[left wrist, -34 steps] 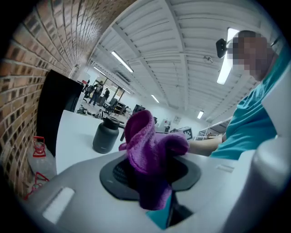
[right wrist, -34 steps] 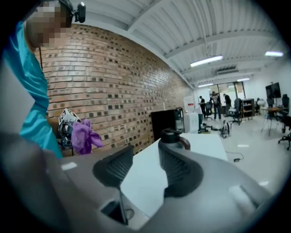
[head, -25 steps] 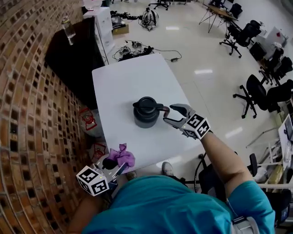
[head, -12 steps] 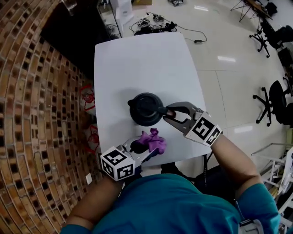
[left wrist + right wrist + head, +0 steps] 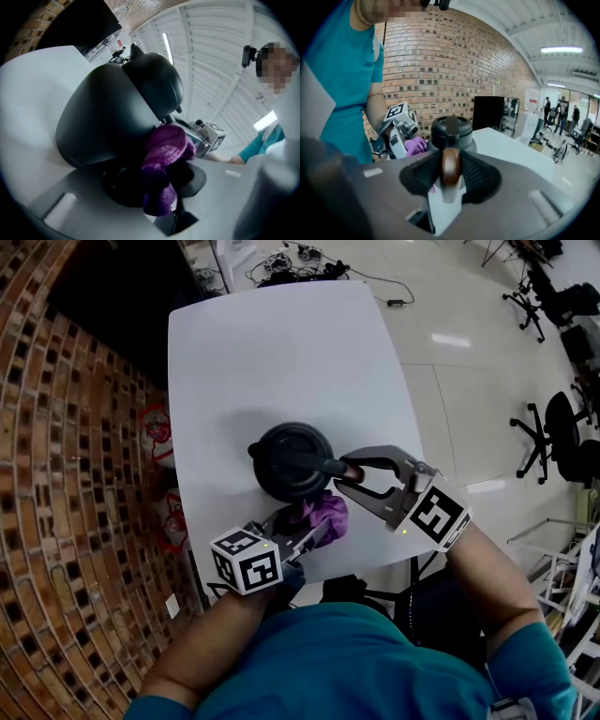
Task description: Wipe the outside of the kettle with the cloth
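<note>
A black kettle (image 5: 286, 460) stands on the white table (image 5: 281, 343), its handle (image 5: 328, 467) pointing right. My right gripper (image 5: 345, 472) is shut on that handle; its jaws have just been closing on it. In the right gripper view the handle's brown end (image 5: 451, 165) sits between the pads of the right gripper (image 5: 451, 176). My left gripper (image 5: 307, 527) is shut on a purple cloth (image 5: 325, 512), and the cloth touches the kettle's near side under the handle. In the left gripper view the cloth (image 5: 166, 152) bulges from the left gripper (image 5: 157, 187) against the kettle (image 5: 112, 112).
A brick wall (image 5: 66, 521) runs along the left, with a black cabinet (image 5: 103, 287) at the top left. Red and white bags (image 5: 157, 423) lie on the floor by the table's left edge. Office chairs (image 5: 562, 437) and floor cables (image 5: 300, 263) lie beyond.
My left gripper has carried the purple cloth from the table's near left corner up to the kettle's side. My right gripper's jaws went from wide round the handle to shut on it.
</note>
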A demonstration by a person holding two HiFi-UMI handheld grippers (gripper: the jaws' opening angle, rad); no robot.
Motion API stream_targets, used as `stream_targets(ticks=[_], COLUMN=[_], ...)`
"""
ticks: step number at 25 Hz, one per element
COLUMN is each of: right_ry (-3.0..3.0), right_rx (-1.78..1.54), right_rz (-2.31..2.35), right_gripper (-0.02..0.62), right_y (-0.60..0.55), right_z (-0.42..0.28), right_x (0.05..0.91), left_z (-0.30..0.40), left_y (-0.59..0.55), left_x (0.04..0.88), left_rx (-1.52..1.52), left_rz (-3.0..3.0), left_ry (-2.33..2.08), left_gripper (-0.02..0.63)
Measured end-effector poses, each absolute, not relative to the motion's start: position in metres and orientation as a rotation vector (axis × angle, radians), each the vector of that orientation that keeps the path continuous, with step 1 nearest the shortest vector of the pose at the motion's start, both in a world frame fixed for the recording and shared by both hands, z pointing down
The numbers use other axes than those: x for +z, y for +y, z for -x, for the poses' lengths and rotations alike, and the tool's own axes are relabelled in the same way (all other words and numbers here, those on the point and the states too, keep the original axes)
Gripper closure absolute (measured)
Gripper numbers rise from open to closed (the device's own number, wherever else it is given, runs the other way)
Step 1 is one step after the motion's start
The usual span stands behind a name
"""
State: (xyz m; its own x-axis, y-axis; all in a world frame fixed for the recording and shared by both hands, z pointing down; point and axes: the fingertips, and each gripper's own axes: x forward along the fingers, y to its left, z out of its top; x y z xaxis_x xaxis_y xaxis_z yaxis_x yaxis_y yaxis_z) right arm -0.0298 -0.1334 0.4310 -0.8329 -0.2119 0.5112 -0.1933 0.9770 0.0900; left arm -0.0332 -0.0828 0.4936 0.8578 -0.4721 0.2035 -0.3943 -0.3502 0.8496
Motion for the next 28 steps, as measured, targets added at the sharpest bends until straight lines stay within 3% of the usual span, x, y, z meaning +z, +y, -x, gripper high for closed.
stream_targets(ticks=[13, 28], right_ry=[-2.593, -2.594], right_rx=[-0.035, -0.013], right_rz=[-0.269, -0.263], right_gripper=[0.472, 0.472], right_y=[-0.136, -0.132], right_z=[0.033, 0.03], right_x=[0.429, 0.434], left_z=[0.093, 0.169], left_y=[-0.077, -0.138], left_x=[0.489, 0.488], left_rx=[0.017, 0.443], left_rz=[-1.979, -2.219], left_ry=[-0.67, -0.716], left_gripper=[0.463, 0.462])
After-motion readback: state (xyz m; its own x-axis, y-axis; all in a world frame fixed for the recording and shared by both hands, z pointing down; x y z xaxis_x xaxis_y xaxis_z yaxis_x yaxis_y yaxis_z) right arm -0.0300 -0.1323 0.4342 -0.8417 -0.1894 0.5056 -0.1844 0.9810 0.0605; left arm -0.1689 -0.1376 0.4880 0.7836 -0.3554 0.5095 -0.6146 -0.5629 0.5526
